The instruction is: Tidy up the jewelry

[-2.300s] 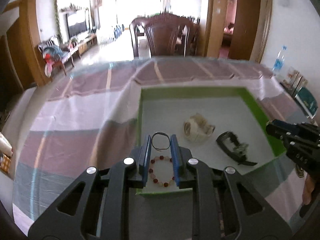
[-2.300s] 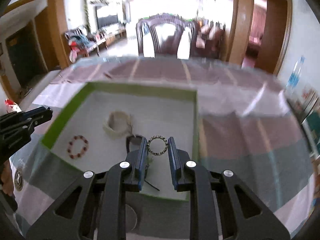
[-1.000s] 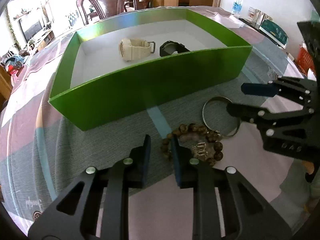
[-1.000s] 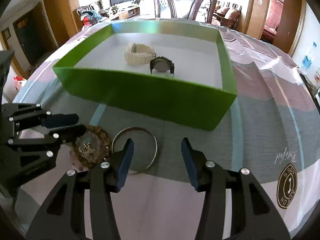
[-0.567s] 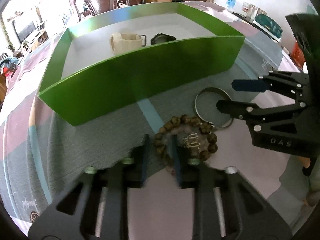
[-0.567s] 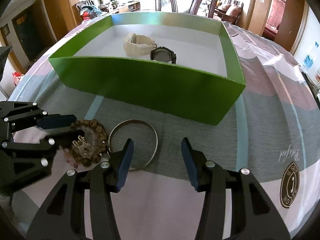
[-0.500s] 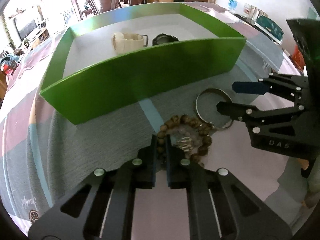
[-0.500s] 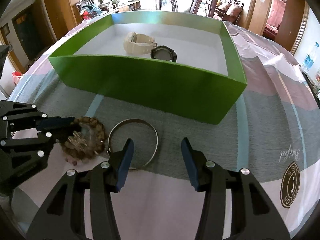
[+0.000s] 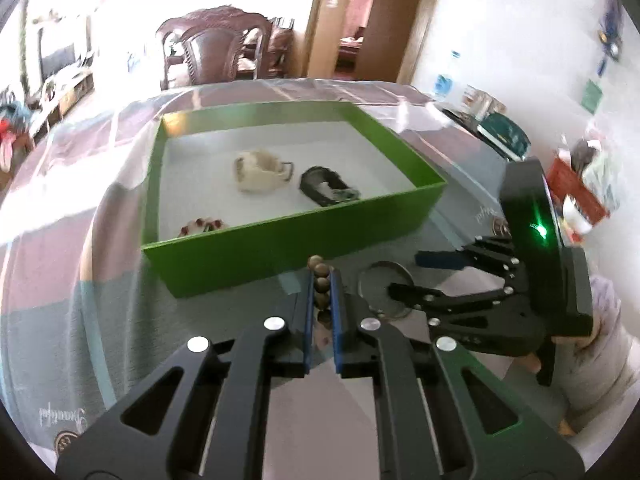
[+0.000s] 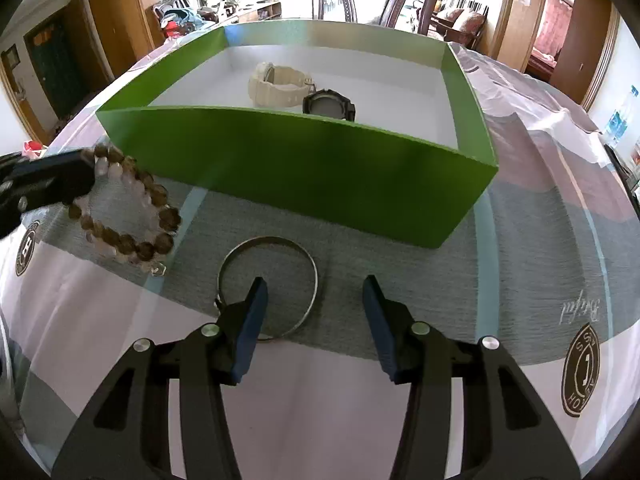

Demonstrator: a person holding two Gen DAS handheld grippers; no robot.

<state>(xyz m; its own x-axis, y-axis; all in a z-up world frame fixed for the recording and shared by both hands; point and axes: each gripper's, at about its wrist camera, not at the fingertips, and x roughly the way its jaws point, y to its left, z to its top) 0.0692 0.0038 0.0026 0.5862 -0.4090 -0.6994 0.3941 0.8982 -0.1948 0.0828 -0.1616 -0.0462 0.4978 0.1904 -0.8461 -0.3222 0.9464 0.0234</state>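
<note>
Since the earlier frame, the bead bracelet (image 10: pixel 124 216) has been lifted off the counter (image 10: pixel 520 240), clamped in the left claw (image 9: pixel 322 284) before the green box (image 10: pixel 296 168). Transfer into the box is judged next. The right claw (image 10: pixel 314 308), spread wide, is held over the metal bangle (image 10: pixel 268 280).

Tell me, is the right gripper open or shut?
Open: the right gripper has its jaws spread wide above the metal bangle, gripping nothing.

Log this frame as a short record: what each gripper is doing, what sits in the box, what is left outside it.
left gripper: jaws shut on brown wooden bead bracelet, lifted off the cloth
right gripper: jaws open, over thin silver metal bangle
green cardboard box: cream watch, black watch, red bead bracelet
outside box: bangle on the striped tablecloth
</note>
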